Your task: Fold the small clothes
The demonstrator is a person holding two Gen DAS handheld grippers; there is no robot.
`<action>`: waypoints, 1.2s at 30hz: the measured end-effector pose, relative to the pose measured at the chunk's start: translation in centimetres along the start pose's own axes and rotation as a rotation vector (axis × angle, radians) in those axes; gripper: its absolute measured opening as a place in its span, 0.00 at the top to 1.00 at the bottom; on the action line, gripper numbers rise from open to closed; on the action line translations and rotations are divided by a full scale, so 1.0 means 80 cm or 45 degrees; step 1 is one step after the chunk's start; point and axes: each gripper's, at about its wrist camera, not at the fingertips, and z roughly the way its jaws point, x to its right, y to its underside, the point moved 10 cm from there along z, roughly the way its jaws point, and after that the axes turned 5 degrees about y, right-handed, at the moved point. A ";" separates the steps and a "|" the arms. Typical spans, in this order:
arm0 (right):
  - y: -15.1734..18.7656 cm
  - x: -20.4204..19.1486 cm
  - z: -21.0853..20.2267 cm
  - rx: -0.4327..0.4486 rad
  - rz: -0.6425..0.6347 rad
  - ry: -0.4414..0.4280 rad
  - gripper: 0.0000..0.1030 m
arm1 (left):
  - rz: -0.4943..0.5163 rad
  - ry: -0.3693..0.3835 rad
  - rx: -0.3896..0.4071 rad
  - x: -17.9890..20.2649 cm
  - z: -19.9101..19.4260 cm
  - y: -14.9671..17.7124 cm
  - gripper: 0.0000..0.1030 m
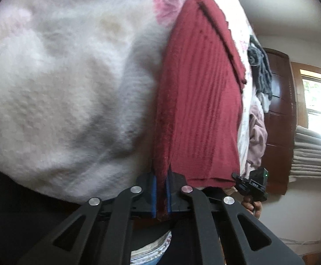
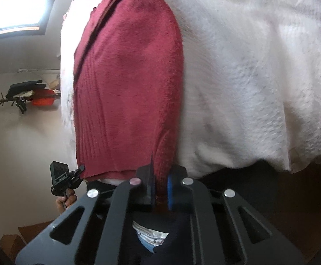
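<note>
A dark red ribbed knit garment (image 1: 200, 101) lies on a fluffy white blanket (image 1: 61, 88) with pink flowers. My left gripper (image 1: 161, 195) is shut on the garment's near edge, red cloth pinched between its blue pads. The right wrist view shows the same red garment (image 2: 127, 88) on the white blanket (image 2: 248, 77), with my right gripper (image 2: 160, 190) shut on its other near corner. Each view also catches the other hand-held gripper at the cloth's far corner: the right one (image 1: 252, 184) and the left one (image 2: 64, 177), each held by a hand.
A pile of grey and pink clothes (image 1: 259, 88) lies further along the blanket. Behind it stand a dark wooden door (image 1: 279, 110), a bright window (image 1: 319, 101) and stacked beige linen (image 1: 310, 154). A wall rack with a red item (image 2: 34, 97) hangs on the pale wall.
</note>
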 end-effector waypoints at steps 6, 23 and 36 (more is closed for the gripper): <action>0.001 -0.016 -0.024 0.062 -0.010 -0.070 0.95 | 0.033 0.070 0.047 0.027 -0.023 -0.001 0.95; -0.028 -0.081 -0.082 0.186 -0.041 -0.252 0.95 | 0.114 0.209 0.100 0.118 -0.062 -0.031 0.95; -0.113 -0.118 -0.114 0.262 -0.016 -0.303 0.95 | 0.112 0.285 0.149 0.175 -0.067 -0.110 0.95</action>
